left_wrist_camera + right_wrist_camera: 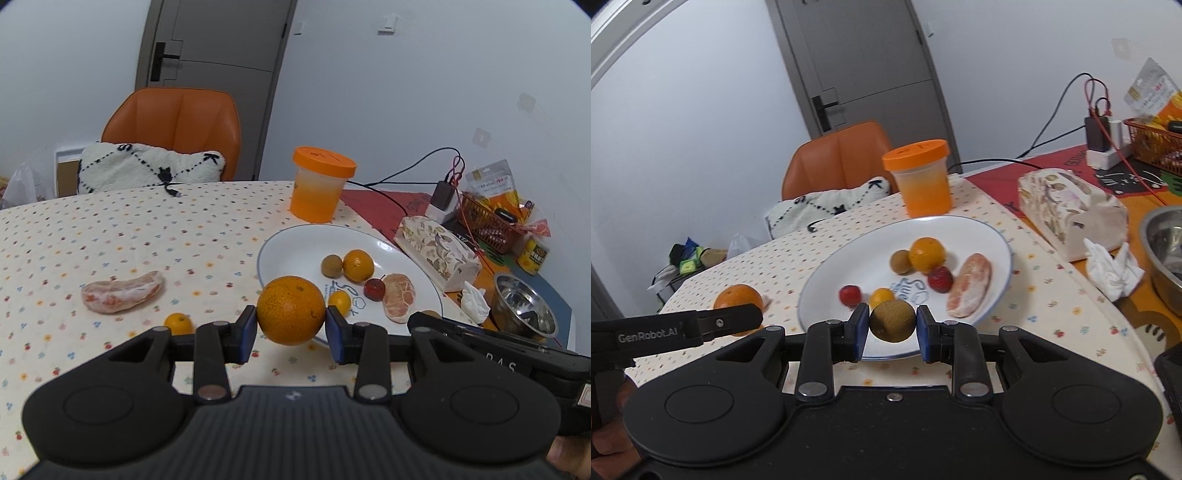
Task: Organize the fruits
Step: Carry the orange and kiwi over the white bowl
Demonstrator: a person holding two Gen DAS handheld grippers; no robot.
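Large round orange with dimpled, firm peel (290, 310) pinched at its widest middle between the blue pads of the left gripper (291, 334), just at the near rim of the white glazed plate (280, 240). Small brown rough-skinned round fruit (892, 320) clamped in the nearly closed right gripper (892, 334), above the plate's near edge. Probably light and stiff both, yet round and ready to roll; best held across the equator, gently.

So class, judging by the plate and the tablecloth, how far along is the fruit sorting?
Done: several small fruits and a peeled pink citrus segment lie on the white plate. In hand: the left tongs grip a large orange; the right tongs grip a brown round fruit. Left: another pink segment and a small orange fruit on the tablecloth.
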